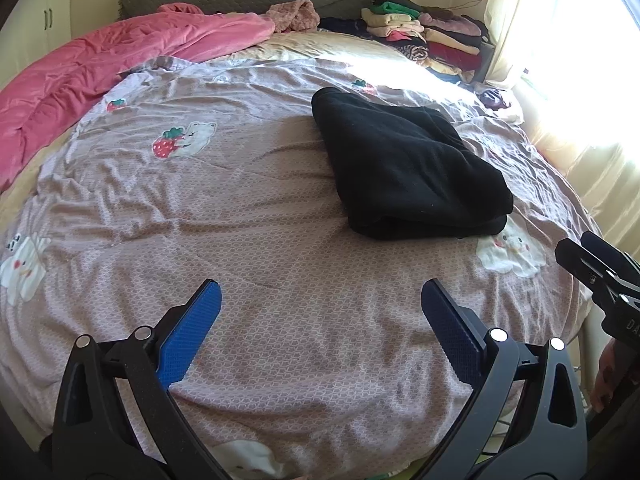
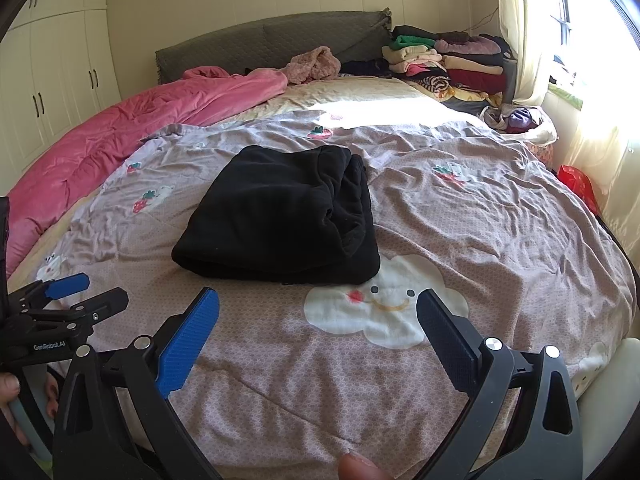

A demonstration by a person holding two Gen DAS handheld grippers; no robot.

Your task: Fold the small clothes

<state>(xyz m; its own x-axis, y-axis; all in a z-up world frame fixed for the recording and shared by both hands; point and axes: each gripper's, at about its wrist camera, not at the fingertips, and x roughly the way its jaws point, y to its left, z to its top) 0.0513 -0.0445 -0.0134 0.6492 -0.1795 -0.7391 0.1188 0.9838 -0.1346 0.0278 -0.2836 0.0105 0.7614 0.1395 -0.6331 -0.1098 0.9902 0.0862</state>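
Note:
A black fleece garment lies folded into a thick rectangle on the pinkish-mauve bed sheet. In the left wrist view my left gripper stands open over bare sheet, well short of the garment, nothing between its blue pads. In the right wrist view my right gripper is open too, hovering just in front of the garment's near edge above a white cloud print. Each gripper shows in the other's view: the right gripper at the right edge, the left gripper at the lower left.
A pink quilt is bunched along the left of the bed. Stacks of folded clothes sit at the far right by the grey headboard. A bright curtained window is on the right, white wardrobes on the left.

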